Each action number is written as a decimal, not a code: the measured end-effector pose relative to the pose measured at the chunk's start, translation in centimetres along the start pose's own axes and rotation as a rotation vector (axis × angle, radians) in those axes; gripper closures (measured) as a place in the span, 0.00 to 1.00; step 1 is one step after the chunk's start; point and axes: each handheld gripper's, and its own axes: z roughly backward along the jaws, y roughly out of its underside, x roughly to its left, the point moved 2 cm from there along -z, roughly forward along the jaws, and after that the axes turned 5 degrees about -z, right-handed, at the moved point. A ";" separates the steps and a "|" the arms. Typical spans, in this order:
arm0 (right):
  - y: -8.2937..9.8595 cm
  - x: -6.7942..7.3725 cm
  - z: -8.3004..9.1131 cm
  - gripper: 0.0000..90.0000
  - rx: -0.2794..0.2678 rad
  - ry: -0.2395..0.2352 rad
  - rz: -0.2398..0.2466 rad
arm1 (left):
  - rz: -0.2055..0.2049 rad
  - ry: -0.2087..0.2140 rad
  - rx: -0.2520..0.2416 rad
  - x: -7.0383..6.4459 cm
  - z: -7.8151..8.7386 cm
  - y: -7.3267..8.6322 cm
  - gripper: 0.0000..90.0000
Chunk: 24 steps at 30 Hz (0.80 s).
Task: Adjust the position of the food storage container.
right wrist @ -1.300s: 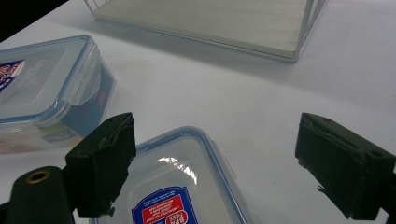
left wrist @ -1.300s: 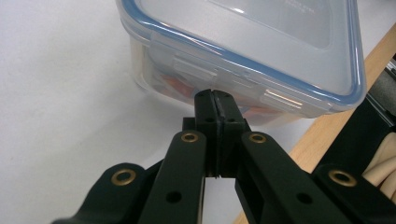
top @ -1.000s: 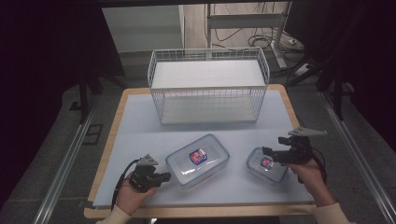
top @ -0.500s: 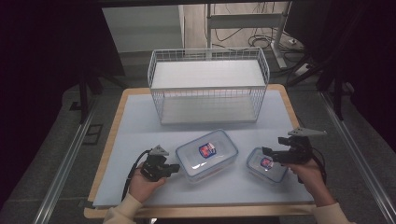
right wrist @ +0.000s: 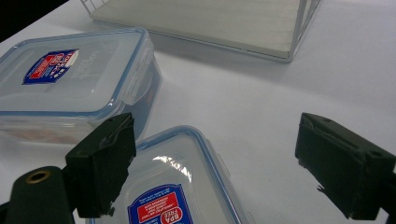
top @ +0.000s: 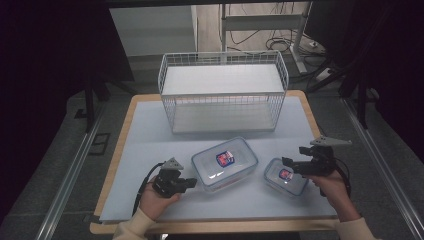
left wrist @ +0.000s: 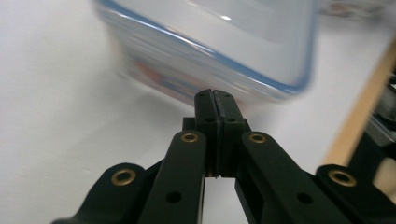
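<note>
The left gripper [top: 191,183], jaws pressed together, is held against the large box [top: 225,163] from eight o'clock. The right gripper [top: 289,165], jaws spread wide, is poised over the small box [top: 285,176], at four o'clock of the large one.

High view steeply down; both claw cameras close, low, sharing the large container [top: 224,163].
</note>
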 end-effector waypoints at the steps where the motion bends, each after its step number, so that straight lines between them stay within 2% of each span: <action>1: 0.0 0.0 0.0 0.13 0.000 0.000 0.000 | -0.008 0.007 0.003 -0.4 0.0 0.1 1.00; 3: -0.1 0.1 0.0 0.13 -0.009 -0.007 -0.013 | -0.042 0.028 0.032 -1.6 -0.6 0.3 1.00; 4: -0.1 0.1 0.0 0.13 -0.013 -0.014 -0.018 | -0.042 0.028 0.032 -1.6 -0.6 0.3 1.00; 6: -0.2 0.2 0.0 0.13 -0.013 -0.017 -0.019 | -0.060 0.043 0.052 -2.3 -0.9 0.2 1.00; 9: -0.2 0.3 -0.1 0.13 -0.010 -0.017 -0.013 | -0.075 0.065 0.052 -3.4 -1.2 0.3 1.00; 14: -0.1 0.1 -0.1 0.13 -0.005 -0.007 -0.014 | -0.110 0.082 0.074 -4.6 -2.6 -0.1 1.00; 17: -0.1 0.1 -0.1 0.13 -0.006 -0.009 -0.011 | -0.111 0.075 0.071 -4.5 -3.1 -0.3 1.00; 20: -0.1 0.3 -0.2 0.13 -0.003 -0.009 -0.008 | -0.096 0.064 0.072 -3.8 -3.6 -0.6 1.00; 24: 0.0 0.2 -0.2 0.13 0.001 -0.009 -0.008 | -0.092 0.070 0.072 -3.6 -3.6 -0.6 1.00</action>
